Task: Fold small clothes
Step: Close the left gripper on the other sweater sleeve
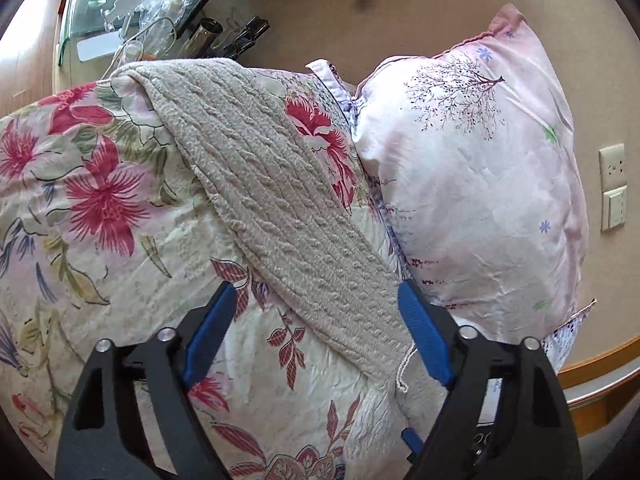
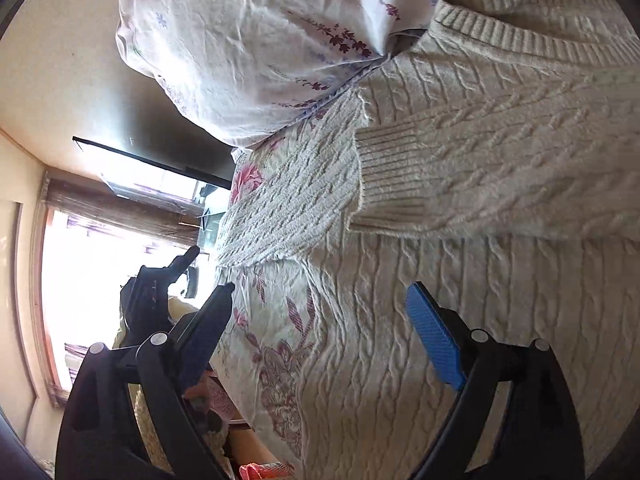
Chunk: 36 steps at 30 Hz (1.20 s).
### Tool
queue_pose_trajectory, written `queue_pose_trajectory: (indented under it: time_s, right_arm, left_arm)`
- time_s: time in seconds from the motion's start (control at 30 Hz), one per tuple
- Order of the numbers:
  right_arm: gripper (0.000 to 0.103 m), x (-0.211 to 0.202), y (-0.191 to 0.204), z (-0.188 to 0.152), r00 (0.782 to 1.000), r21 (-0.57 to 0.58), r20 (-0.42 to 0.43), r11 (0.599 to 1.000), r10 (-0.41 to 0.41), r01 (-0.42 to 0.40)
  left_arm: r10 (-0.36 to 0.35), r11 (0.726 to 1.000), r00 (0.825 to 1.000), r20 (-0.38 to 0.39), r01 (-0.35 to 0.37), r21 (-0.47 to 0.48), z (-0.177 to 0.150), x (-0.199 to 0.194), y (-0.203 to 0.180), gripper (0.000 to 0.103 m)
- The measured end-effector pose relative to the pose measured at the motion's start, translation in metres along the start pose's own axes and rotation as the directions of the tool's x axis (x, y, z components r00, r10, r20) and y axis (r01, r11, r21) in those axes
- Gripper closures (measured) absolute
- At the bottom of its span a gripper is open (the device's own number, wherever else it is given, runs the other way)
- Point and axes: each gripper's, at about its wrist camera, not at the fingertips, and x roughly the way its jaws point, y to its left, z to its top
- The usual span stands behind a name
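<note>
Left wrist view: cream cable-knit sweater (image 1: 288, 208) lies draped over a flowered quilt (image 1: 92, 208), one long strip of it running diagonally toward the camera. Pink-and-white pillow (image 1: 472, 160) stands just beside it, against the wall. Left claw (image 1: 316, 308) has its jaws wide apart, with the near end of the knit strip lying between the blue pads (image 1: 424, 336). The pads do not press on it; nothing held. A loose thread hangs from the strip's near edge.

Right wrist view: same sweater (image 2: 460, 208) fills most of the frame, collar ribbing at top, one sleeve cuff (image 2: 392, 184) already laid across the chest. Right claw (image 2: 320, 308) also stands wide open and empty, hovering over the sweater body and the quilt edge (image 2: 280, 320). The other gripper shows dimly at left against a bright window.

Judgement: sleeve-folding stage. One sleeve looks folded in; the other strip of knit looks next in line.

Next move likely calls for the left claw to close on the end between its pads and carry it across the body. Thick, soft knit; a shallow pinch could slip off. The right claw appears free to pin the body or smooth it.
</note>
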Motion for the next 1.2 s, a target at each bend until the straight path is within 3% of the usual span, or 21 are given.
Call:
queue_pose_trajectory:
  time_s: [0.17,0.4,0.57,0.7,0.77,0.87,0.93,1.2]
  right_arm:
    - [0.012,-0.028,-0.028,-0.024,0.999,0.075,0.015,0.996,-0.041,0.04]
    - [0.012,-0.07,-0.049,-0.036,0.995,0.118,0.066,0.991,-0.068,0.06]
    - [0.012,-0.082,-0.053,-0.041,0.985,0.114,0.085,0.984,-0.15,0.14]
    - [0.011,-0.096,-0.061,-0.048,0.978,0.121,0.097,0.978,-0.183,0.171]
    - [0.011,-0.102,-0.066,-0.052,0.977,0.132,0.1,0.976,-0.187,0.173]
    - [0.011,-0.108,-0.075,-0.058,0.976,0.151,0.104,0.973,-0.19,0.173]
    - [0.011,-0.113,-0.079,-0.06,0.975,0.158,0.11,0.972,-0.191,0.173]
    - [0.011,-0.126,-0.089,-0.063,0.976,0.171,0.118,0.972,-0.184,0.162]
  left_arm:
    - [-0.009,0.991,1.0,0.001,0.009,-0.132,0.011,0.013,0.012,0.033]
    - [-0.015,0.978,0.999,0.032,0.022,-0.208,0.025,0.021,0.014,0.037]
    - [-0.068,0.952,0.995,0.07,0.086,-0.295,0.014,0.032,0.022,0.06]
    - [-0.115,0.929,0.99,0.082,0.137,-0.342,0.009,0.04,0.023,0.062]
    - [-0.115,0.93,0.99,0.077,0.134,-0.343,0.008,0.044,0.021,0.066]
    - [-0.129,0.925,0.988,0.085,0.15,-0.348,0.007,0.047,0.02,0.087]
    - [-0.143,0.923,0.985,0.097,0.169,-0.346,0.006,0.045,0.017,0.092]
    - [-0.265,0.947,0.961,0.085,0.276,-0.166,0.008,0.034,-0.036,0.094]
